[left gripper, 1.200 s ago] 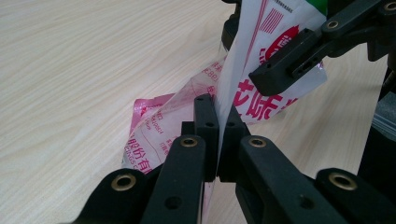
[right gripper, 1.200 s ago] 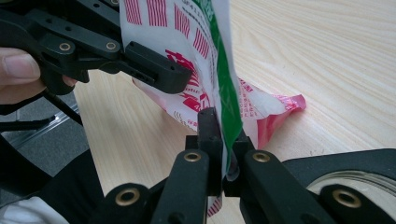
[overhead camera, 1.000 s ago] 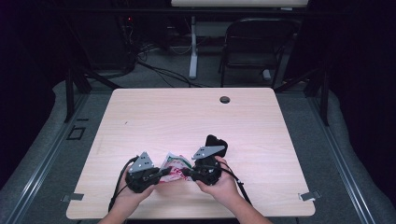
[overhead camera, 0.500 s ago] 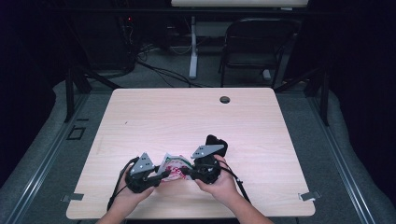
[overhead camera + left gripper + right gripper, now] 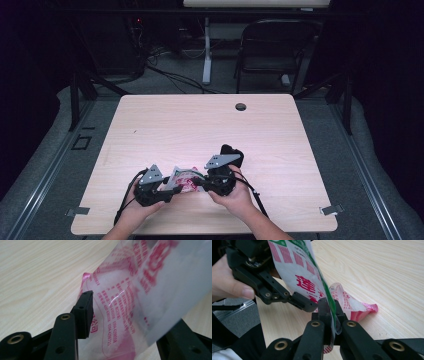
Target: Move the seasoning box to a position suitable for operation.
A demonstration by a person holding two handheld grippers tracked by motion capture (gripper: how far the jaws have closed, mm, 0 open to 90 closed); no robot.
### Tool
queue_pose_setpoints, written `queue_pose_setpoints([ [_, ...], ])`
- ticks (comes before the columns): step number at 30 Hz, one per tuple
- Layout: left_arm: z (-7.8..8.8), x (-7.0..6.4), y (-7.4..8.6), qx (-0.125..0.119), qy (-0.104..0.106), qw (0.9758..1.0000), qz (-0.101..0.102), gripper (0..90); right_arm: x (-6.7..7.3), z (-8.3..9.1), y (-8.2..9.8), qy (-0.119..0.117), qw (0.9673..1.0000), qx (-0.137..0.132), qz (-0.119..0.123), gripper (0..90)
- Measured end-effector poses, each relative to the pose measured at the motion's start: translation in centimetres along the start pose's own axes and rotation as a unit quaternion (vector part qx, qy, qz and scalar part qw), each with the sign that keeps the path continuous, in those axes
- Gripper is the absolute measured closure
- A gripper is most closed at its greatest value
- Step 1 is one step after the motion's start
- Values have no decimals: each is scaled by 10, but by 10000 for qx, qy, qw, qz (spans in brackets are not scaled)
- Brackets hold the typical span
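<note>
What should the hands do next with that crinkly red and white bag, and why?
Probably close the left tongs on a new spot of the plastic bag. Their jaws have just been opening and now stand apart with the film loose between them, while the right tongs pinch the bag's edge and hold it up off the table. A fresh left grip would likely let both hands pull it.

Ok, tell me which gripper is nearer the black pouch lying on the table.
Right. The right gripper, clamped on the plastic bag, sits directly in front of the black pouch, nearly touching it. The left gripper is farther off, across the bag, with its jaws just opening.
</note>
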State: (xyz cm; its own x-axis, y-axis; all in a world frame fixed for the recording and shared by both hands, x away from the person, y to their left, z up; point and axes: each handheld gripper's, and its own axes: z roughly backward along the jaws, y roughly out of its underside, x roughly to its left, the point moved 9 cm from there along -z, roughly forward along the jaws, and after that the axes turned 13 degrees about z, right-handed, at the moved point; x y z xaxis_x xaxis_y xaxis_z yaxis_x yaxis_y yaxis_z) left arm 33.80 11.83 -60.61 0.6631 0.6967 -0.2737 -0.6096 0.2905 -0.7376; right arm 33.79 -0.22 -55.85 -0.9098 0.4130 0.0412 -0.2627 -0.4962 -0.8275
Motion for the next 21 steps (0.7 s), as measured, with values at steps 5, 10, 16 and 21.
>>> queue_pose_setpoints([
  [5, -2, 2, 3, -40, 31, 10000, 51, 493, -1, 0, -1, -47, 10000, -19, 32, 900],
  [10, -4, 3, 6, -26, 2, 10000, -48, 436, -3, 0, -3, -46, 10000, -63, 15, 900],
  [16, -7, 8, 10, -50, -78, 10000, -35, 400, -4, 0, -5, -95, 9999, -94, 4, 900],
  [21, -8, 10, 11, -70, 24, 10000, -17, 378, -4, 0, -7, -127, 9998, -136, 11, 900],
])
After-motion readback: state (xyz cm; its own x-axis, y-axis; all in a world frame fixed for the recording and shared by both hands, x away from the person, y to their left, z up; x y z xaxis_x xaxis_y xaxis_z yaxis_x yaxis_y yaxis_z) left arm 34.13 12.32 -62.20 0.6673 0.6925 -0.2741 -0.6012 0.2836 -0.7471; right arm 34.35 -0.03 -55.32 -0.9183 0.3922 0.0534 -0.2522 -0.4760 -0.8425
